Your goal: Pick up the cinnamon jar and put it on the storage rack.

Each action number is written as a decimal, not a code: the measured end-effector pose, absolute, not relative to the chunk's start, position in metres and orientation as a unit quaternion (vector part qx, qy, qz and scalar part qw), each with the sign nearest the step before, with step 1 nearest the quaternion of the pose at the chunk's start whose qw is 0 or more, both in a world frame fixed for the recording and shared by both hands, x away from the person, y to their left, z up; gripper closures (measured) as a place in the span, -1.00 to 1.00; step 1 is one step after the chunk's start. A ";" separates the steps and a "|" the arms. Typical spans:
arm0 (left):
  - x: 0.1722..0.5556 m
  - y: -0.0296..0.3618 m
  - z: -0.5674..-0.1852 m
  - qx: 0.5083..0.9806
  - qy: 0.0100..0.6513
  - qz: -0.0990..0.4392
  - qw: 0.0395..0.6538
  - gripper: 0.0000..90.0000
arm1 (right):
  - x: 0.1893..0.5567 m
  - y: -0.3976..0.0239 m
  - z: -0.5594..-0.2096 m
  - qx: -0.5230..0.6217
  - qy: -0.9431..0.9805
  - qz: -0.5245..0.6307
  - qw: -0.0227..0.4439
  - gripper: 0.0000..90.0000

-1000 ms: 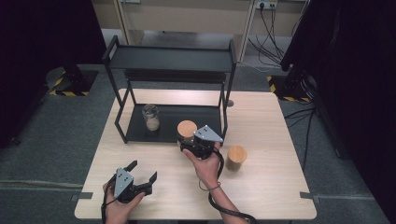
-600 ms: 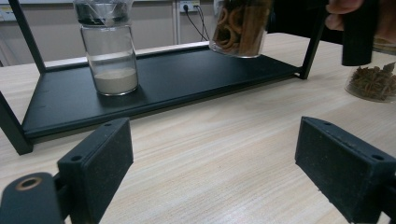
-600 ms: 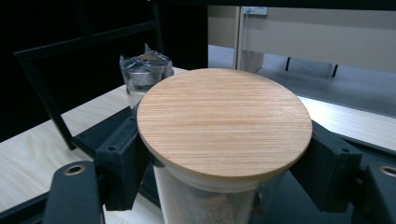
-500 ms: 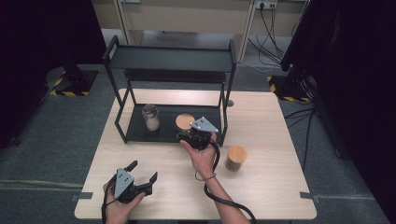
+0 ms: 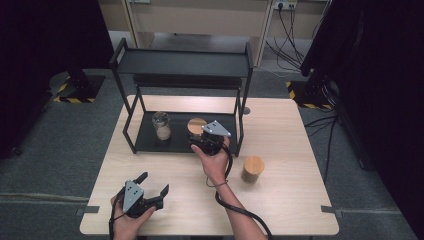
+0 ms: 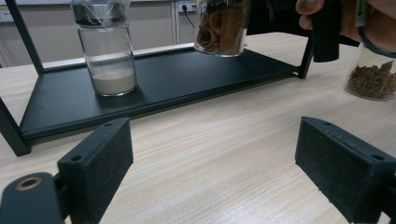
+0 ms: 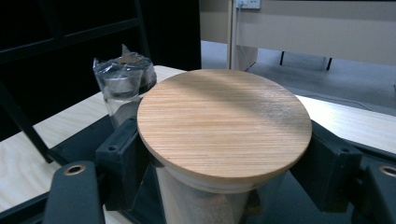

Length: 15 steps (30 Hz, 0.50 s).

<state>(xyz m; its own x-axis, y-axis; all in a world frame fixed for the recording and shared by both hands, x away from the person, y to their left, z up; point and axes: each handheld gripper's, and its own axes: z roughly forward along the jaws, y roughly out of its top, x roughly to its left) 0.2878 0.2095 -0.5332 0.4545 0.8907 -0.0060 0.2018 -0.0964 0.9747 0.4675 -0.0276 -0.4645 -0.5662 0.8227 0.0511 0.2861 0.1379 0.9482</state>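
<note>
My counter (image 5: 280, 200) carried a black rack (image 5: 180, 62) and one wooden-lidded jar (image 5: 252, 169); the rack's tray (image 5: 150, 141) bore a foil-topped, I think, jar (image 5: 161, 125).

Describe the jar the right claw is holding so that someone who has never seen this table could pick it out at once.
Start at the black two-tier rack at the back of the wooden table and look at its bottom shelf. Two jars are there: the held jar is the right-hand one, clamped in the right claw. It has a flat round wooden lid, whereas its neighbour, the jar with pale powder, has a crinkled clear wrap on top.
</note>
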 end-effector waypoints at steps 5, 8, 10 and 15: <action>0.288 0.209 -0.533 0.667 0.409 0.323 0.532 -0.76 | 0.475 -0.026 -0.463 0.396 0.708 0.526 0.256 -0.42; 0.288 0.209 -0.533 0.667 0.410 0.323 0.533 -0.76 | 0.478 -0.025 -0.464 0.399 0.707 0.524 0.257 -0.42; 0.288 0.209 -0.533 0.667 0.409 0.323 0.533 -0.76 | 0.481 -0.025 -0.464 0.402 0.706 0.523 0.257 -0.42; 0.288 0.209 -0.533 0.667 0.409 0.323 0.533 -0.76 | 0.487 -0.023 -0.466 0.408 0.705 0.521 0.256 -0.42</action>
<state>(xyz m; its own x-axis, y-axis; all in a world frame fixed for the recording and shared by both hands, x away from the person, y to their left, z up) 0.2876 0.2091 -0.5332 0.4569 0.8895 -0.0041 0.2004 -0.0985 0.9748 0.4866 -0.0232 -0.4665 -0.5365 0.8415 0.0629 0.3080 0.1258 0.9430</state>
